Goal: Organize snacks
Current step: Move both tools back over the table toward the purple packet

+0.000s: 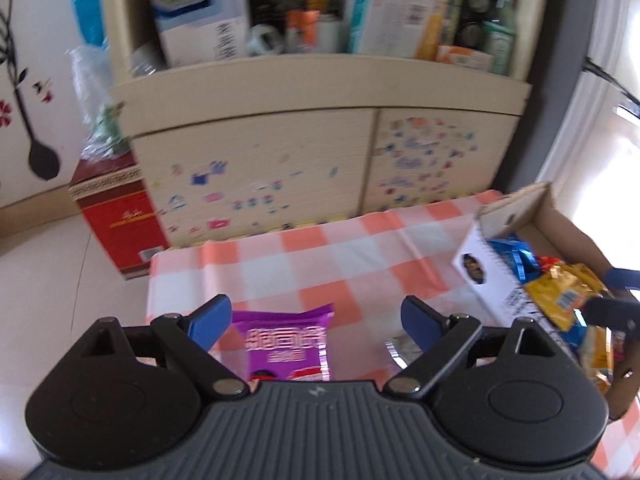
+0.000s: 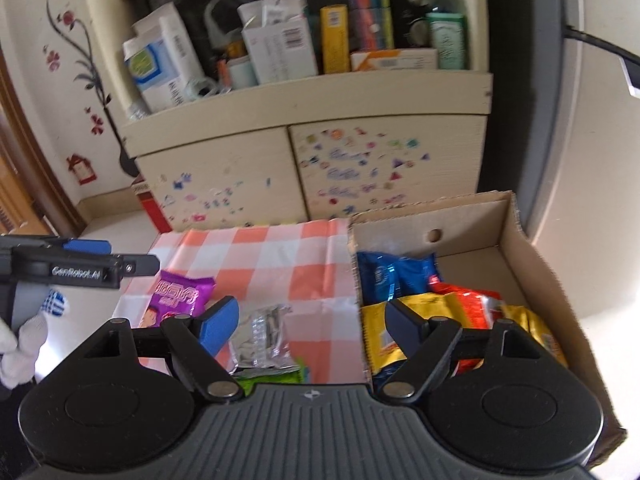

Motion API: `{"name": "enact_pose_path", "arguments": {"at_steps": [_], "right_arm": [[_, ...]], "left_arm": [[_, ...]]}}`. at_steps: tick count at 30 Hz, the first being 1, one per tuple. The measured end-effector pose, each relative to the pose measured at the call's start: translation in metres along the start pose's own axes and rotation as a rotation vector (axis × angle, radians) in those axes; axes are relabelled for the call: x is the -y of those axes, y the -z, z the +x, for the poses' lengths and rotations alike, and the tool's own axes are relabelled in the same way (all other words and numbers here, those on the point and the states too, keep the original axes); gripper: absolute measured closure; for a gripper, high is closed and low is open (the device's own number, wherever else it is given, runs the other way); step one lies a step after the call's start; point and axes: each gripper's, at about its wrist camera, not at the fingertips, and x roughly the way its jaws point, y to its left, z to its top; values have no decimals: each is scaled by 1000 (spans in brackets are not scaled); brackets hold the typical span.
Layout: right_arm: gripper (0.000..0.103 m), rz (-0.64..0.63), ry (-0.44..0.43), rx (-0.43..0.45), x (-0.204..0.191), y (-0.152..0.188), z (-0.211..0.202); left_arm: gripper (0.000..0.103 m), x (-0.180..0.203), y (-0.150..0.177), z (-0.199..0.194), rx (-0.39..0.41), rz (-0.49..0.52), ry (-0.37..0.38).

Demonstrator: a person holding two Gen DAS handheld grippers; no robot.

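My left gripper (image 1: 316, 316) is open above the checked tablecloth (image 1: 320, 256). A purple snack packet (image 1: 288, 344) lies flat below, between its blue fingers and not touched. My right gripper (image 2: 312, 316) is open too and straddles the left wall of a cardboard box (image 2: 516, 240). A crinkled silver packet (image 2: 264, 336) and a green packet (image 2: 276, 378) lie under it on the cloth. Its right finger hangs over a yellow packet (image 2: 380, 340) in the box, beside blue packets (image 2: 392, 276) and a red one (image 2: 464, 300). Neither gripper holds anything.
A cream cabinet (image 1: 260, 168) with stickers on its doors stands behind the table, its shelf crowded with boxes and bottles. A red carton (image 1: 116, 216) sits on the floor at left. A white-gloved hand (image 2: 20, 344) holds the left gripper (image 2: 120, 256), seen at the right wrist view's left edge.
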Motion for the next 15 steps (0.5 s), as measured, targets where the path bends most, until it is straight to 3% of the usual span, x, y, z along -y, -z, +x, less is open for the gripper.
{"name": "enact_pose_path", "arguments": {"at_steps": [15], "right_arm": [[18,-65,-53,-120,-38,7,47]], "left_arm": [[11,-14,24,59,-142,74,-47]]}}
